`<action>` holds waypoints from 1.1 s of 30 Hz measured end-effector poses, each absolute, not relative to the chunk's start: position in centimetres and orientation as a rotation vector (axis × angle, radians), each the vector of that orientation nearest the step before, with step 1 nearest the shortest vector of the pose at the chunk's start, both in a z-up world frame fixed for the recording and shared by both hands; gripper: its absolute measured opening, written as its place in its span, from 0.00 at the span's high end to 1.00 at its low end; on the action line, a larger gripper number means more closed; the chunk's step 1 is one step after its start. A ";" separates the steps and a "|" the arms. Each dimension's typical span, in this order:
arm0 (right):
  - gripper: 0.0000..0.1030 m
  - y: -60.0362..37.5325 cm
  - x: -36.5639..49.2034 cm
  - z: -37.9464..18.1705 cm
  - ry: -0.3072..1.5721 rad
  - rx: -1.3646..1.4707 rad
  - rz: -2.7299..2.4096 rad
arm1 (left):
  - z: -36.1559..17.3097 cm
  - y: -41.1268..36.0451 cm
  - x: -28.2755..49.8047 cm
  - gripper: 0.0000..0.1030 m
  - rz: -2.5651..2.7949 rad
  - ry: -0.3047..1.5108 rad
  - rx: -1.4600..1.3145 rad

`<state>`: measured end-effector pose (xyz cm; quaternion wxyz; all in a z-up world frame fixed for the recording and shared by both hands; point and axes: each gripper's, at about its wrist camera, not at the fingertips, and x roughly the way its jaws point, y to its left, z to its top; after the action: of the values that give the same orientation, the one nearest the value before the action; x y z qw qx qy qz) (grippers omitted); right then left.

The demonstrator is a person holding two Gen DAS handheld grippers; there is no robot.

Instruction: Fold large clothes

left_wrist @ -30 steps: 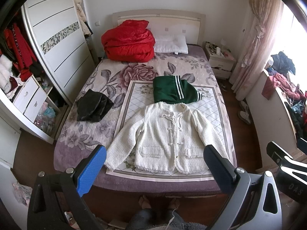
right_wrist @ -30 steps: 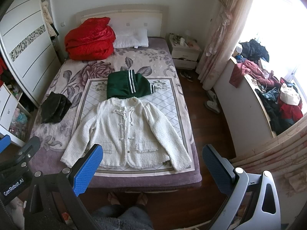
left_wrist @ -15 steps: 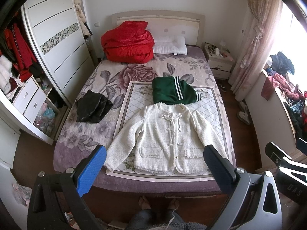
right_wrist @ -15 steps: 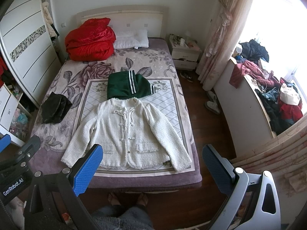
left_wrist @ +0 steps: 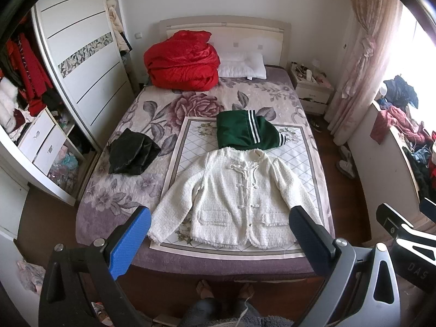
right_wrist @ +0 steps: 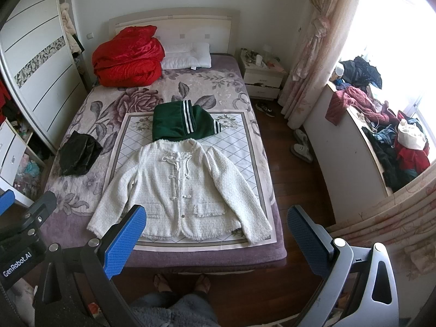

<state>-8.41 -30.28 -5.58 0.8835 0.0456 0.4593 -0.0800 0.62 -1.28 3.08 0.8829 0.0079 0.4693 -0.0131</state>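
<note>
A white tweed jacket (left_wrist: 239, 193) lies flat, front up, sleeves spread, on a quilted mat (left_wrist: 294, 150) near the foot of the bed; it also shows in the right wrist view (right_wrist: 185, 188). A folded green garment with white stripes (left_wrist: 245, 133) lies just beyond its collar. My left gripper (left_wrist: 218, 234) is open and empty, held high above the bed's foot. My right gripper (right_wrist: 216, 231) is open and empty, also high above the foot edge.
A crumpled black garment (left_wrist: 130, 155) lies on the bed's left side. A red quilt (left_wrist: 182, 60) and a white pillow (left_wrist: 242, 65) sit by the headboard. A wardrobe (left_wrist: 81, 62) stands left, a nightstand (left_wrist: 310, 84) and a clothes-heaped ledge (right_wrist: 381, 136) right.
Both grippers have drifted very slightly; the view of the bed has shifted a little. The clothes have not moved.
</note>
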 end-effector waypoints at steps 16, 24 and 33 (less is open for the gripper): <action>0.00 -29.7 -5.8 -3.2 0.980 0.120 -0.192 | 1.9 -0.9 4.1 0.00 -0.002 0.962 0.038; 0.00 -34.3 0.2 -17.4 1.078 0.319 -0.332 | -9.1 -1.5 11.7 0.00 0.064 0.972 0.160; 0.37 -45.8 2.0 -43.1 1.264 0.845 -0.449 | -27.2 -5.8 17.1 0.00 0.164 1.187 0.265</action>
<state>2.04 -45.81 -43.06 0.7017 0.3797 0.5680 -0.2019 17.11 -5.78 -27.25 0.8177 0.1242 0.5568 0.0770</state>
